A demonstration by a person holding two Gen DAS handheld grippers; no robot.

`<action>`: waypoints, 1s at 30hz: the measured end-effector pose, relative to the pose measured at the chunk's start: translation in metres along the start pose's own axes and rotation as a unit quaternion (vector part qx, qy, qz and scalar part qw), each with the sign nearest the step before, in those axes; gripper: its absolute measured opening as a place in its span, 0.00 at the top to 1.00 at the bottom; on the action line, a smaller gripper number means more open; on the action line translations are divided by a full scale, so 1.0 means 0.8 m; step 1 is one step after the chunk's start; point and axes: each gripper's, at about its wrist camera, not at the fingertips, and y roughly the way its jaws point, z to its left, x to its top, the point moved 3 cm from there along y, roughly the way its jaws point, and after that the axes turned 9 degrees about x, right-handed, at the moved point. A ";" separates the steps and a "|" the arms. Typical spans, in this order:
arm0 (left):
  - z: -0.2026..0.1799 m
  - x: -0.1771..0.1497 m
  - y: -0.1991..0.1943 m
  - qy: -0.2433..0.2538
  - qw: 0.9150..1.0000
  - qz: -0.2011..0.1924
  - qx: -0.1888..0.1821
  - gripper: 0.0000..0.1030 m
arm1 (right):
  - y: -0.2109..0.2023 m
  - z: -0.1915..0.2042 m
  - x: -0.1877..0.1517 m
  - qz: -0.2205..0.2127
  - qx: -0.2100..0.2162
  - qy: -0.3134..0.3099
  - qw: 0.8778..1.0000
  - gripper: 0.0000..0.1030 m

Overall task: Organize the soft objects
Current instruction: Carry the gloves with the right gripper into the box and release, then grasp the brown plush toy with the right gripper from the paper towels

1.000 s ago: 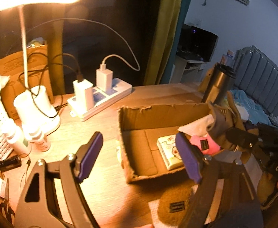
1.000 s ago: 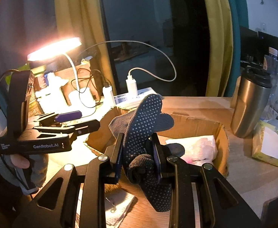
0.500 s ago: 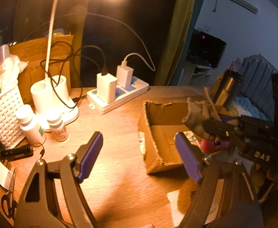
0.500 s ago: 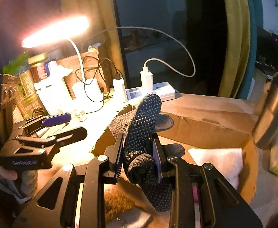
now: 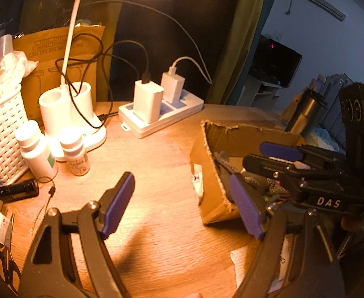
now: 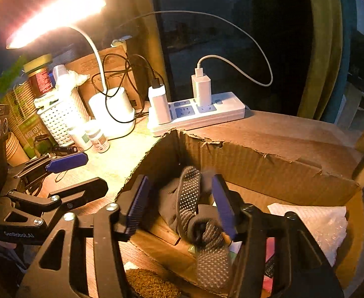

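Note:
A dark grey dotted glove (image 6: 194, 213) lies in the left end of the open cardboard box (image 6: 268, 164), between the spread purple pads of my right gripper (image 6: 179, 206), which is open over the box. A white bubble-wrap piece (image 6: 321, 221) lies in the box's right end. In the left wrist view the box (image 5: 211, 173) is at right with the right gripper (image 5: 288, 159) over it. My left gripper (image 5: 182, 201) is open and empty above the wooden desk, left of the box. A brown fuzzy piece (image 6: 147, 283) lies in front of the box.
A white power strip (image 5: 162, 114) with chargers and cables sits behind the box. A lit desk lamp base (image 5: 67, 114), two small bottles (image 5: 75, 154), a white basket (image 5: 0, 134) and a black flashlight (image 5: 15, 191) stand at left. A steel tumbler (image 5: 303, 114) is at far right.
My right gripper lowered into the box and opened, letting go of the dotted glove, which now rests inside. My left gripper moved left, away from the box.

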 end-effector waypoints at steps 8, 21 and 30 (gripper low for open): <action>-0.003 0.000 -0.014 0.001 1.000 -0.012 0.004 0.22 | -0.035 0.012 -0.004 -0.017 -0.013 -0.002 1.000 0.43; -0.014 -0.025 -0.051 0.019 1.000 -0.022 0.000 0.22 | -0.080 0.053 -0.052 -0.021 -0.018 0.005 1.000 0.43; -0.009 -0.051 -0.056 0.021 1.000 -0.014 0.001 0.22 | -0.060 0.064 -0.094 0.012 -0.016 0.025 0.999 0.43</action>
